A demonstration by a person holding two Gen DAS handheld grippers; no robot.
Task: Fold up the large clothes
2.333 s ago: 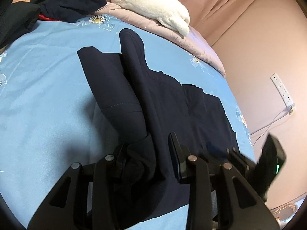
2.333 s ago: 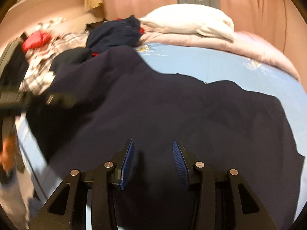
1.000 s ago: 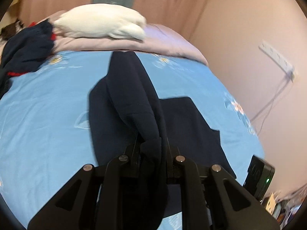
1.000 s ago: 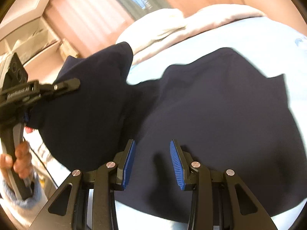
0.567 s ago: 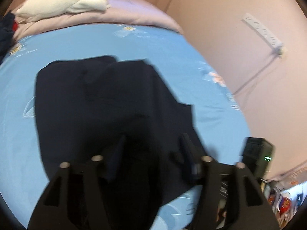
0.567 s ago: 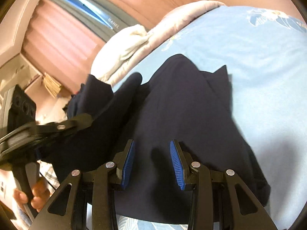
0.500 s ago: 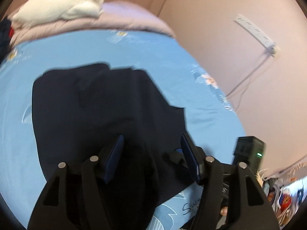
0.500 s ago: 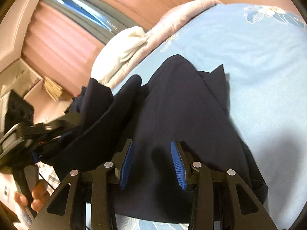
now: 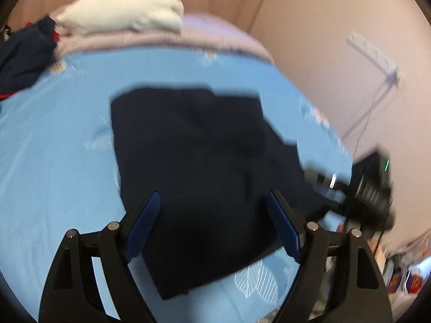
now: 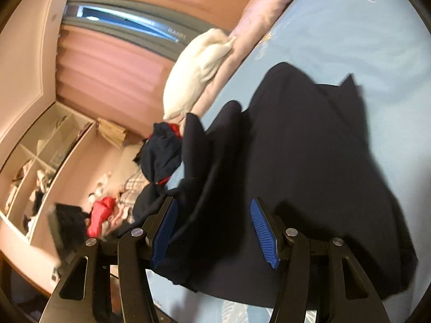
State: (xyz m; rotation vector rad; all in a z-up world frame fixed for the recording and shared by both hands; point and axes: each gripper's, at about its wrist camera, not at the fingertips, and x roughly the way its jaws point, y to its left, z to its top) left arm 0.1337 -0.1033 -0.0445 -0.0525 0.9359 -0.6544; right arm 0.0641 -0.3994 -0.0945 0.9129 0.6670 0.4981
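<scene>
A dark navy garment (image 9: 204,167) lies folded over on the light blue bed sheet (image 9: 54,161). My left gripper (image 9: 215,226) is open and empty, just above the garment's near edge. The right gripper body shows blurred at the right in the left wrist view (image 9: 358,188). In the right wrist view the same garment (image 10: 309,161) spreads across the sheet (image 10: 363,32), and my right gripper (image 10: 212,231) is open over its near part, holding nothing.
A white pillow (image 9: 121,13) and pink duvet (image 9: 221,40) lie at the head of the bed. A pile of dark and red clothes (image 10: 161,153) sits at the bed's side. Shelves (image 10: 35,167) line the wall. A power strip (image 9: 374,53) hangs on the wall.
My left gripper opened and let go of the garment's folded part, which now lies flat over the rest. The right gripper stayed open and swung to the side.
</scene>
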